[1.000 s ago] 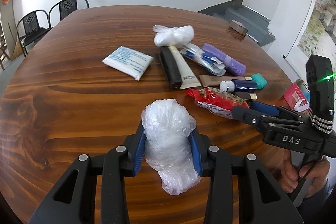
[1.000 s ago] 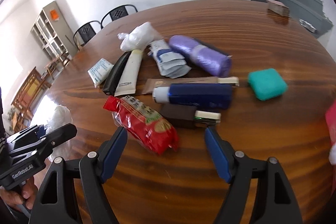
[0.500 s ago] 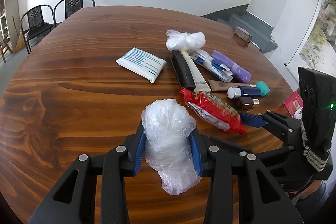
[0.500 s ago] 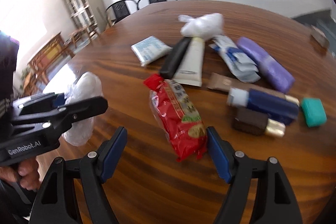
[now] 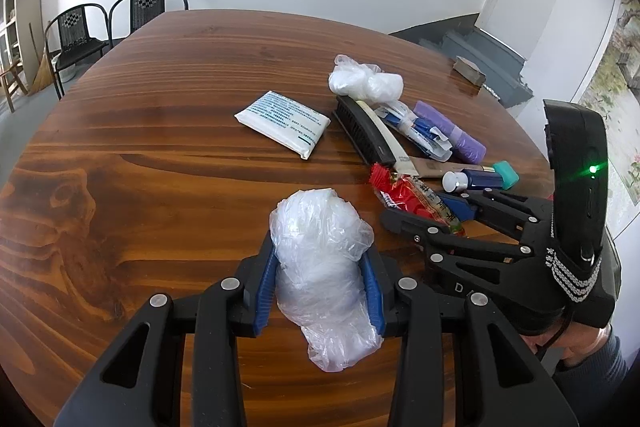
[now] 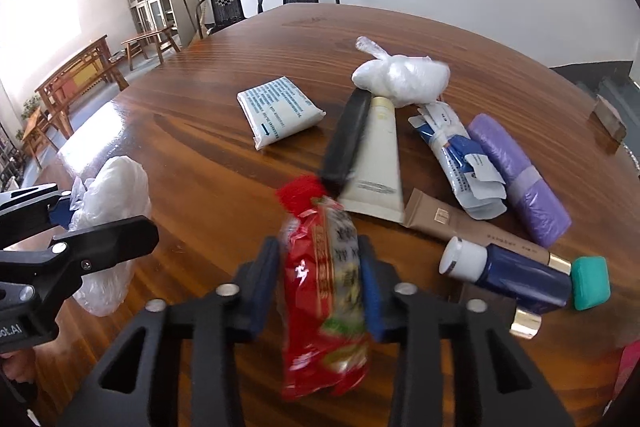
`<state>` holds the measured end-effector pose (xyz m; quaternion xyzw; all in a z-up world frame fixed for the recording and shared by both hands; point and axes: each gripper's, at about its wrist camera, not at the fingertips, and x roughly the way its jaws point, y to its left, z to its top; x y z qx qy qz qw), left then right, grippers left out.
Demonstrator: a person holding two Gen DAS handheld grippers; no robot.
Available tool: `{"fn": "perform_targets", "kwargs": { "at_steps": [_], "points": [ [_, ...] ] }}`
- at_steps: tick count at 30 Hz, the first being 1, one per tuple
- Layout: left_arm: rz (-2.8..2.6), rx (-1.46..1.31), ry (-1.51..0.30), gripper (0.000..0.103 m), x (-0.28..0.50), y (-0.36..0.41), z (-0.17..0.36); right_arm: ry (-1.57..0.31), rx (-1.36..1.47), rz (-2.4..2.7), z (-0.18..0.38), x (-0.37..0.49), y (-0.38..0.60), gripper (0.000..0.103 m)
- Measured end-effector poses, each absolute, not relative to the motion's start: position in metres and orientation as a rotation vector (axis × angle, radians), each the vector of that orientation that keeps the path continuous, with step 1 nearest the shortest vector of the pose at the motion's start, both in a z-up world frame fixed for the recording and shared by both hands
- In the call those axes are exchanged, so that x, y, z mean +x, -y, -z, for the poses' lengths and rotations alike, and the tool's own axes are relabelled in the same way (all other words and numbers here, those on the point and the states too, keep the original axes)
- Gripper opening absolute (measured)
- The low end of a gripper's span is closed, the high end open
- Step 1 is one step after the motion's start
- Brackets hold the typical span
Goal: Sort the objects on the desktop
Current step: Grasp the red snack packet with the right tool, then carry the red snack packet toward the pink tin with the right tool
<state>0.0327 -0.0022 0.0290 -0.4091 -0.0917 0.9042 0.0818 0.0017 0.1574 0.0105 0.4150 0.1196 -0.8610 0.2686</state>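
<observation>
My left gripper [image 5: 320, 267] is shut on a clear crumpled plastic bag [image 5: 324, 259] over the wooden table [image 5: 168, 163]; the bag also shows in the right wrist view [image 6: 108, 211]. My right gripper [image 6: 320, 275] is shut on a red snack packet [image 6: 324, 291], which also shows in the left wrist view [image 5: 412, 199] between the right gripper's fingers [image 5: 424, 223]. Behind lie a white tissue pack [image 5: 284, 123], a black brush [image 6: 346, 143], a cream tube [image 6: 378, 163] and a white bag bundle [image 6: 400, 79].
To the right lie a blue-white pouch [image 6: 460, 163], a purple roll [image 6: 516, 179], a tan tube [image 6: 480, 231], a navy bottle [image 6: 516, 275] and a teal case [image 6: 592, 281]. A small block [image 6: 608, 125] sits near the far edge. Two black chairs [image 5: 100, 23] stand behind the table.
My right gripper has closed on the red snack packet, which was lying between its open jaws before. My left gripper still holds the plastic bag and has shifted slightly.
</observation>
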Motion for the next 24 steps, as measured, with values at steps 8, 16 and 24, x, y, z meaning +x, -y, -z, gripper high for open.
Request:
{"fn": "perform_targets", "kwargs": {
  "at_steps": [8, 16, 24],
  "points": [
    [-2.695, -1.236, 0.249, 0.041, 0.032, -0.003, -0.026, -0.162, 1.139, 2.355, -0.022, 0.012, -0.185, 0.032],
    [-2.673, -1.248, 0.21, 0.041, 0.03, -0.016, -0.023, 0.008, 1.109, 2.405, -0.036, 0.031, -0.218, 0.032],
    [-2.698, -1.233, 0.121, 0.041, 0.03, -0.036, -0.026, 0.095, 1.078, 2.462, -0.045, 0.044, -0.242, 0.032]
  ]
}}
